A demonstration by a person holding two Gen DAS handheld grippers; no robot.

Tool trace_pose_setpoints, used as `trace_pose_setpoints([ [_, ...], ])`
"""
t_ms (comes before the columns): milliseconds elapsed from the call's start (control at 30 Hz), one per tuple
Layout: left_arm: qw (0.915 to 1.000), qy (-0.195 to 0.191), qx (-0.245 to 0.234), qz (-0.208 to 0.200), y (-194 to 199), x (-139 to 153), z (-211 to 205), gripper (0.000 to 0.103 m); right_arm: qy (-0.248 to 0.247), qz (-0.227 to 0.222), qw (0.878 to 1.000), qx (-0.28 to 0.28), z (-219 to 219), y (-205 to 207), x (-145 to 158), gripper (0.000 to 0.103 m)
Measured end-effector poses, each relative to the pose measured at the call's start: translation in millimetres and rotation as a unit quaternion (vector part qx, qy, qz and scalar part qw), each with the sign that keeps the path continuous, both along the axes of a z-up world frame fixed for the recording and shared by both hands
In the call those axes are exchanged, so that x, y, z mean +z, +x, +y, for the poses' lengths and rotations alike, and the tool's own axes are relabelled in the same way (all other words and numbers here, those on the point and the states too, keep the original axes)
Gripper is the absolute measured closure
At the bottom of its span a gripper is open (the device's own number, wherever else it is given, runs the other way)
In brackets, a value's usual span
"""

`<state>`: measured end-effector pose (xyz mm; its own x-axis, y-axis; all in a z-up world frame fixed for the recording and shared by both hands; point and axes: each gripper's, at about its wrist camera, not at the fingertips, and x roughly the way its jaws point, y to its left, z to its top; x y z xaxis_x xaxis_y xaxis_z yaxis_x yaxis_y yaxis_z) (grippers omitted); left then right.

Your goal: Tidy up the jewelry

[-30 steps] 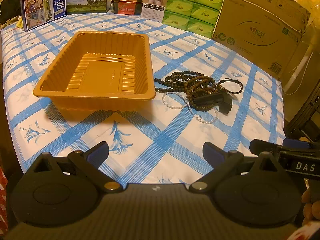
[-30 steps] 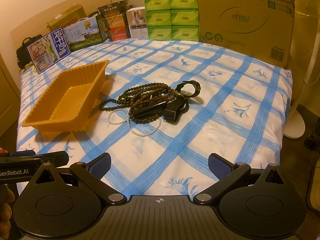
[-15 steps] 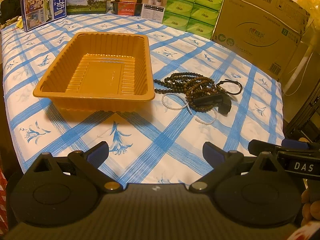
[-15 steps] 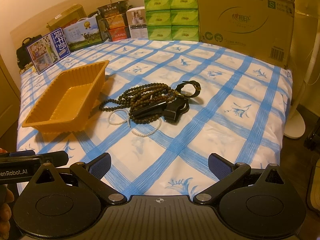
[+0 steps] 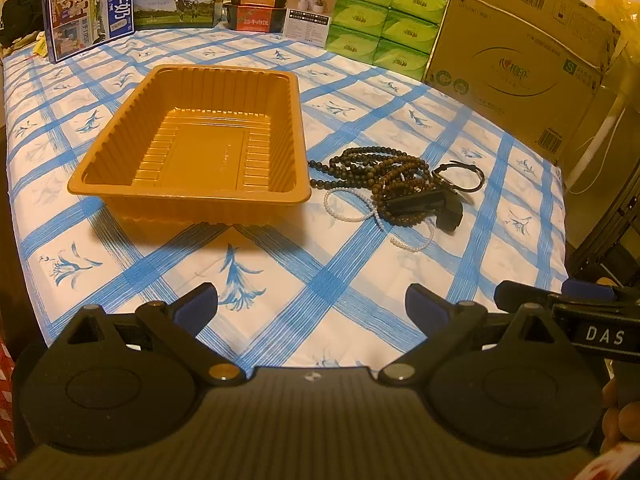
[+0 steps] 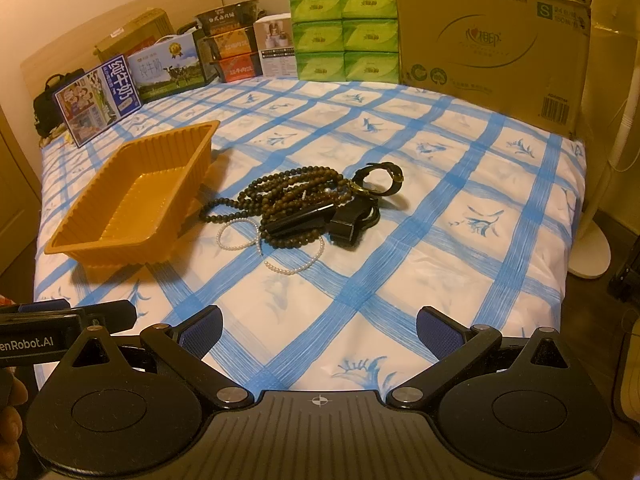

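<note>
- The jewelry pile (image 6: 308, 204) sits on the blue-checked tablecloth (image 6: 440, 216), roughly mid-table, just to the right of the orange tray (image 5: 188, 196) and close to it; can't tell if it touches.
- It's mostly dark brown bead strands (image 5: 380, 168) all tangled up, with a white pearl strand (image 6: 294, 266) looping out on the near side.
- A black clip-like piece (image 6: 300, 218) lies across the beads, and a black bracelet (image 6: 380, 178) rests at the far right edge of the heap.
- Nothing is in the tray, you can see its ribbed floor.
- Left gripper (image 5: 312, 304) hangs low over the near edge of the table, jaws spread wide, nothing between the blue pads (image 5: 198, 306). Well short of both tray and pile.
- Right gripper (image 6: 320, 330) is the same deal: spread wide, holding nothing, hovering at the near edge with the pile straight ahead but well apart.
- The two grippers are side by side; each one pokes into the other's view.
- Along the back: milk cartons (image 5: 90, 12), stacked food boxes (image 6: 234, 46), green tissue packs (image 6: 344, 34) and a big cardboard box (image 6: 492, 36).
</note>
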<state>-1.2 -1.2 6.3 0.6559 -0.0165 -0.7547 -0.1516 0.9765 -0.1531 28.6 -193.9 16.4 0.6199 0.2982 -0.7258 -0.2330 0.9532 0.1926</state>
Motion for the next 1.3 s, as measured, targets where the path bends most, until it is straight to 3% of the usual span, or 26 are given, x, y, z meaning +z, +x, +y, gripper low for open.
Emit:
trace_pose_setpoints([
  [1300,1.0,-0.004,0.001,-0.001,0.7,3.1,2.5,0.004,0.0,0.0,1.0,0.0,2.0,2.3,-0.1,0.0],
])
